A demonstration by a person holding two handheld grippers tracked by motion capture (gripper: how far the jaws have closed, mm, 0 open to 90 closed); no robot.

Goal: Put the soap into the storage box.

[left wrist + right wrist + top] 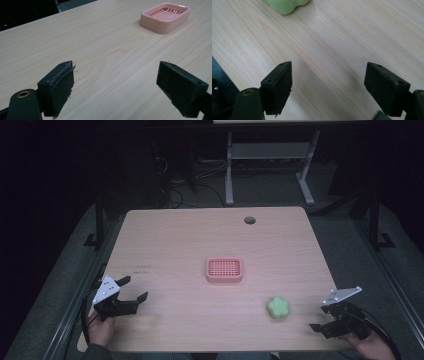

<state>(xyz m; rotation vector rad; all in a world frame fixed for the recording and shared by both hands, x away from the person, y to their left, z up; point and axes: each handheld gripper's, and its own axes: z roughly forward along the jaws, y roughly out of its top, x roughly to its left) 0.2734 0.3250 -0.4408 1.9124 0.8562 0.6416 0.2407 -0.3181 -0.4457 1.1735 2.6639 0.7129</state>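
Left tongs point(134, 289) at the tabletop's point(175, 235) near-left corner and right tongs point(320, 318) at its near-right corner, both spread apart, empty. Pink tray point(224, 270) mid-tabletop; green lobed object point(278, 307) near the front edge.

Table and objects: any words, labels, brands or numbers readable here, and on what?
None can be read.
Table: a small dark mark near the left side, too small and blurred to read.
Pink tray, green object, left gripper and right gripper: no text seen.
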